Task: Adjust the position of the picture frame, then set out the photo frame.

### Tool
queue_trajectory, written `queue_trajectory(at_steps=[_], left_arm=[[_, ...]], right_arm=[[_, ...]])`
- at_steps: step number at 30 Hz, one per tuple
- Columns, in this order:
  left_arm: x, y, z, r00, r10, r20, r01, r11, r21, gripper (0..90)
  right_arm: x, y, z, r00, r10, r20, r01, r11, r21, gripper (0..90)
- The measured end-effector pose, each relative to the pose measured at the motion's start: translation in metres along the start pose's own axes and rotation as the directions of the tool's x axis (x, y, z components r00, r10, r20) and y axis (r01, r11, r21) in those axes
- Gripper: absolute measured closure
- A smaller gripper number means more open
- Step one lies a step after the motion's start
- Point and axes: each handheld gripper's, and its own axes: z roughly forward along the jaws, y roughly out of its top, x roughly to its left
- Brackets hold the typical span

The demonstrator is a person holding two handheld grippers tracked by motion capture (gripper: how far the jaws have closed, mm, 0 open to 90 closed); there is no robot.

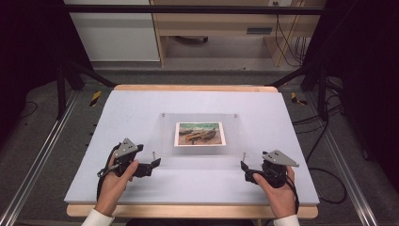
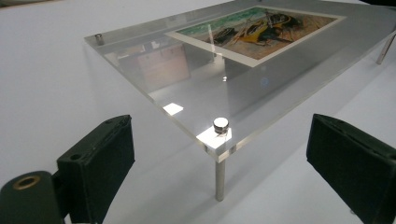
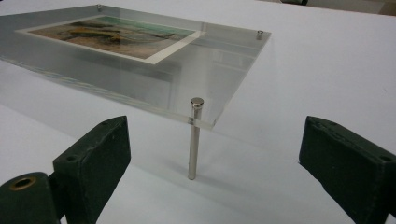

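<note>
Both grippers, left (image 1: 155, 163) and right (image 1: 243, 166), sit wide open and empty at the near corners of the clear acrylic frame (image 1: 197, 148) mid-table on metal legs; looks stiff, slick, scratchable (probably lightish); I'd pinch the plate edges.

In the left gripper view, the left gripper (image 2: 219, 163) had both black jaws cut off by the bottom edge, the right-hand one by the side edge too. Beyond them, the clear acrylic plate on thin metal legs (image 2: 233, 88) ran out of the top right corner, cropping the small printed painting of boats (image 2: 261, 28). In the right gripper view, the right gripper (image 3: 212, 168) was cropped likewise, and the plate (image 3: 205, 65) left the picture's left edge. From the high view the painting's (image 1: 199, 133) detail was too small to tell.
</note>
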Motion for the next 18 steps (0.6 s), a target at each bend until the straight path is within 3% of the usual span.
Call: queue_trajectory(at_steps=[6,9,11,12,16,18], left_arm=[[-0.002,0.008,-0.005,0.9996,0.022,-0.016,-0.022,0.9995,0.022,6.2],[-0.001,0.019,-0.007,0.9996,0.001,0.028,-0.002,0.9996,0.029,5.7],[0.001,0.027,-0.007,0.9995,0.003,0.031,-0.004,0.9993,0.038,5.2],[0.001,0.03,-0.006,0.9995,0.009,0.031,-0.01,0.9989,0.045,5.2],[0.005,0.039,0.003,0.9988,-0.007,0.048,0.003,0.9963,0.086,5.3],[0.006,0.041,0.008,0.9987,-0.018,0.049,0.013,0.9953,0.096,5.9]], right_arm=[[0.002,0.007,-0.001,1.0,-0.001,0.004,0.001,1.0,-0.014,10.6],[0.002,0.015,0.001,0.9999,-0.017,-0.002,0.017,1.0,-0.004,13.5],[0.001,0.024,0.004,0.9999,-0.012,-0.008,0.012,1.0,-0.002,15.5],[0.0,0.034,0.008,0.9994,-0.016,-0.029,0.017,1.0,0.009,17.1],[-0.002,0.045,0.017,0.9987,-0.034,-0.037,0.035,0.999,0.036,18.5],[-0.003,0.051,0.029,0.9972,-0.036,-0.065,0.042,0.996,0.082,18.5]])
